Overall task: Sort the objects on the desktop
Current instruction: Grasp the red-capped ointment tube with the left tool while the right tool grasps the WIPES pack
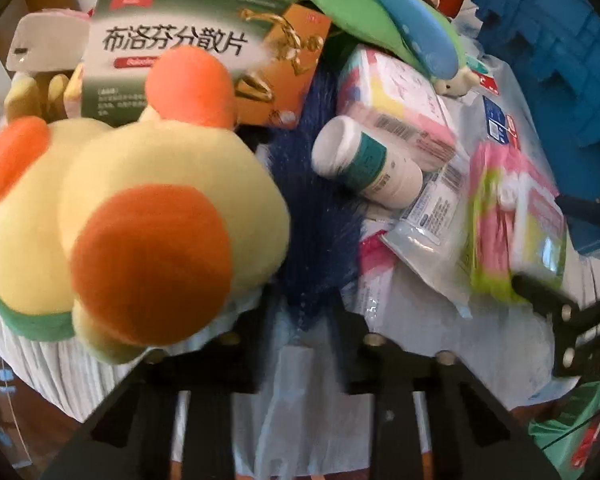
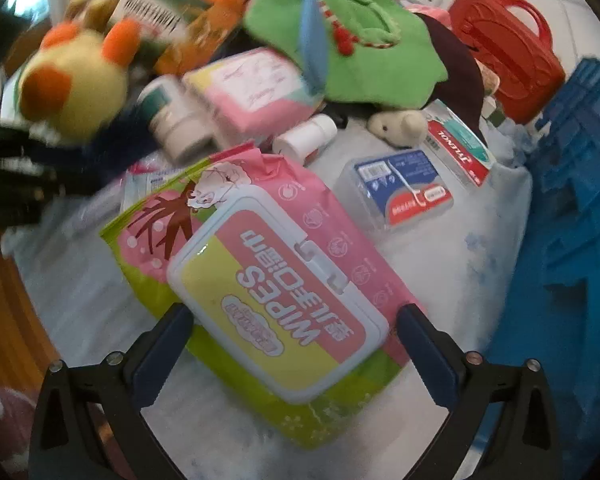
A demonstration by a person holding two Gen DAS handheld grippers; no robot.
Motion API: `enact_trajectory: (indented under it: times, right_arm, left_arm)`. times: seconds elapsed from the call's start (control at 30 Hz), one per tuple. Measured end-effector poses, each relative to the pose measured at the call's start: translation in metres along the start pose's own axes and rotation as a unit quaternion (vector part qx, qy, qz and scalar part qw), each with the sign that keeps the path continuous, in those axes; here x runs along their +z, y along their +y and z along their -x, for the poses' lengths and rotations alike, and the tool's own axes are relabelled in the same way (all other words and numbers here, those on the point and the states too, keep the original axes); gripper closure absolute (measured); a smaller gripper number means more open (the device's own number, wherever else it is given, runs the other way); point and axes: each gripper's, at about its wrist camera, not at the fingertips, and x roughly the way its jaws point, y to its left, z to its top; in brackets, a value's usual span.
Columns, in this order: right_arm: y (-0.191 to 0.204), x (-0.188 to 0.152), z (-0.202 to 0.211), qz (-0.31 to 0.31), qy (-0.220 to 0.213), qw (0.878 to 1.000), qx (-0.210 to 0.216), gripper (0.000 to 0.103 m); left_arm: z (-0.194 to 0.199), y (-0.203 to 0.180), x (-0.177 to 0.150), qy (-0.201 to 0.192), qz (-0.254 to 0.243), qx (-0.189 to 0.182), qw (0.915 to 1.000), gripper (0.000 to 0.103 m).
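A pink and green pack of wet wipes lies on the white cloth. My right gripper is open, one finger on each side of the pack's near end. In the left wrist view that pack shows at the right. A yellow and orange plush toy fills the left. My left gripper is open just right of the toy, over a dark blue fuzzy thing. The toy also shows in the right wrist view.
A white pill bottle, a green and orange medicine box, a pink packet, a floss box, a toothpaste box, a green plush, a red case. A blue crate stands right.
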Motion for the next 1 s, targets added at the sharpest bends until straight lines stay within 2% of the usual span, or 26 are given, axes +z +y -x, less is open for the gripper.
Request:
enact_trajectory:
  times: [0.1,0.17,0.27,0.33,0.4,0.5,0.57,0.67,0.7,0.73,0.83,0.9,1.0]
  right_arm:
    - [-0.020,-0.001,-0.008,-0.135,0.023,0.990,0.031,0.001]
    - [-0.023,-0.006,-0.007,-0.196,0.038,0.979,0.048,0.011]
    - [-0.016,-0.023,0.001,-0.265,0.050,0.957,0.103,0.020]
    - [-0.007,-0.032,0.004,-0.271,0.059,0.953,0.126,0.020]
    - [0.001,-0.035,0.008,-0.255,0.057,0.957,0.123,0.020]
    - [0.006,-0.034,0.018,-0.216,0.039,0.972,0.081,0.017]
    - [0.002,-0.032,0.028,-0.202,0.019,0.977,0.064,0.006]
    - [-0.007,-0.025,0.043,-0.176,-0.010,0.983,0.044,0.000]
    - [-0.008,-0.022,0.044,-0.164,-0.015,0.986,0.042,0.000]
    - [-0.006,-0.015,0.044,-0.145,-0.019,0.989,0.040,0.000]
    - [-0.010,-0.004,0.034,-0.080,-0.025,0.996,0.026,0.000]
    - [-0.007,0.001,0.018,-0.030,-0.024,0.999,0.023,0.000]
    - [0.001,0.001,0.013,0.024,-0.028,0.999,0.025,0.000]
  left_arm:
    - [0.002,0.000,-0.004,0.000,0.010,-0.004,0.9999,0.088]
    - [0.010,0.001,-0.008,-0.004,0.011,-0.008,0.9999,0.090]
    - [0.027,-0.002,-0.018,-0.008,0.003,-0.015,0.9999,0.093]
    - [0.031,-0.009,-0.021,0.001,-0.008,-0.033,0.9994,0.093]
    - [0.032,-0.015,-0.024,0.000,-0.020,-0.022,0.9996,0.093]
    - [0.034,-0.013,-0.021,-0.009,-0.013,-0.003,0.9999,0.093]
    - [0.035,-0.011,-0.015,-0.014,-0.012,0.009,0.9998,0.093]
    - [0.040,-0.002,-0.009,-0.022,-0.011,0.027,0.9993,0.088]
    - [0.041,0.003,-0.009,-0.021,-0.008,0.029,0.9993,0.080]
    - [0.039,0.006,-0.008,-0.016,-0.006,0.029,0.9994,0.067]
    - [0.025,0.010,-0.013,0.001,0.001,0.021,0.9998,0.052]
    - [0.015,0.012,-0.019,0.012,0.002,0.035,0.9993,0.050]
    - [0.017,0.018,-0.030,-0.009,0.016,0.033,0.9993,0.048]
